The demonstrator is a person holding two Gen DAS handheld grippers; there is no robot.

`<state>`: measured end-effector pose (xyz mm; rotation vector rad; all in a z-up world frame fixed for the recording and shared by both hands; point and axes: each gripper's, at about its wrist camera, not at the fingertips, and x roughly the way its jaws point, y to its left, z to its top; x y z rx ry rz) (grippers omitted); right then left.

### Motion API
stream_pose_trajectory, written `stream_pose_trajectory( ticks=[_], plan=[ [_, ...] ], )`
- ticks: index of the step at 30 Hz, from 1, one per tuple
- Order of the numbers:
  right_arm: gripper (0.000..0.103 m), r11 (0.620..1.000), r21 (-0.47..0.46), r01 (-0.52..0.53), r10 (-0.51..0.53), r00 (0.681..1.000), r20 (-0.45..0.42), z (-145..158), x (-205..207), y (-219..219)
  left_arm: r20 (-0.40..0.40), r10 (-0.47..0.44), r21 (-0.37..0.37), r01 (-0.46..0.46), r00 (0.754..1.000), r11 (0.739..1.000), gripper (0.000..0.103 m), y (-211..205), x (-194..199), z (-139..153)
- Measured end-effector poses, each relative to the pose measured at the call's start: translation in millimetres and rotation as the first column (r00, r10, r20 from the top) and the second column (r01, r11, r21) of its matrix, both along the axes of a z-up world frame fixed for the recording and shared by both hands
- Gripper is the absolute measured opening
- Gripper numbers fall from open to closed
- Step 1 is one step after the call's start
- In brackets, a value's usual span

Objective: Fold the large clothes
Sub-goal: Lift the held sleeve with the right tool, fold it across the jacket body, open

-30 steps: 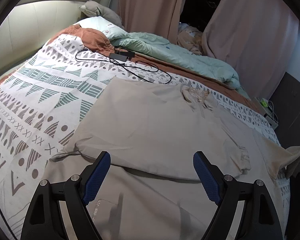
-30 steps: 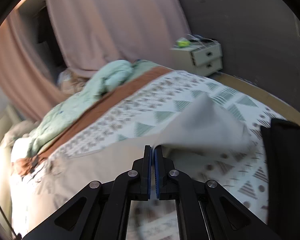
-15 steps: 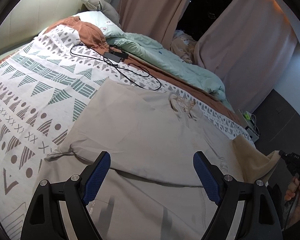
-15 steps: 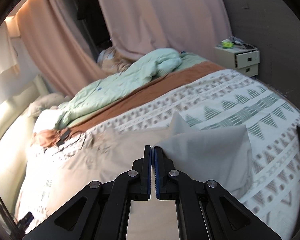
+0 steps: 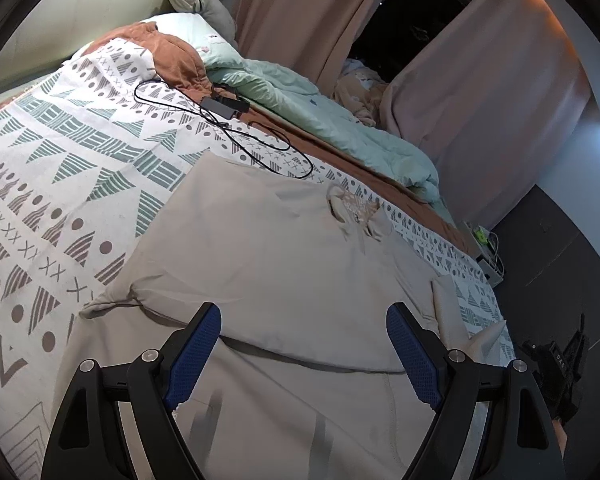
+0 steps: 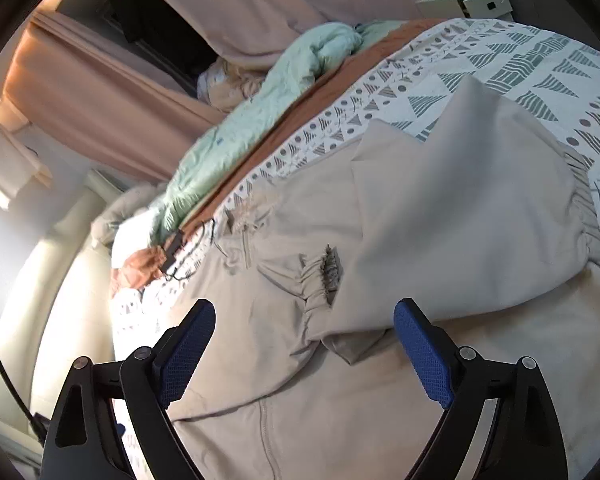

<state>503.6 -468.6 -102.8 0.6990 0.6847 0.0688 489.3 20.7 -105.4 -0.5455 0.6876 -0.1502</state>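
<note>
A beige zip-up jacket (image 5: 268, 264) lies spread across the patterned bedspread (image 5: 60, 168), filling the centre and lower part of both views, one sleeve (image 6: 460, 208) folded over its front near the elastic cuff (image 6: 320, 276). The left gripper (image 5: 303, 354) hovers wide open above the jacket, gripping nothing. The right gripper (image 6: 305, 346) is opening its jaws; the cloth lies just beyond them, unclamped.

Beige zip-front jacket (image 6: 284, 360) lies spread on the bed, directly ahead of and beneath both tools. One sleeve is folded inward across the chest, its elastic cuff (image 6: 320, 276) resting ahead of the right tool. A second panel (image 6: 472, 216) lies folded over ahead-right. Collar (image 5: 354, 210) lies flat at the far end, ahead of the left tool.
</note>
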Motion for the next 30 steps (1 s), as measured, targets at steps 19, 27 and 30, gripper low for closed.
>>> stream_pose_trajectory(
  ticks=[19,27,30],
  plan=[
    [0.072,0.904,0.211,0.372,-0.35,0.927,-0.134,-72,-65,-140,-0.001,0.072,0.129,-0.072,0.997,0.989,0.086,-19,2,-9],
    [0.064,0.887,0.308,0.345,-0.31,0.937,-0.159,-89,-42,-157,-0.04,0.064,0.183,-0.056,0.997,0.981,0.086,-28,9,-26],
    [0.059,0.882,0.317,0.347,-0.304,0.936,-0.179,-96,-35,-156,-0.042,0.057,0.191,-0.048,0.998,0.98,0.086,-30,10,-28]
  ],
)
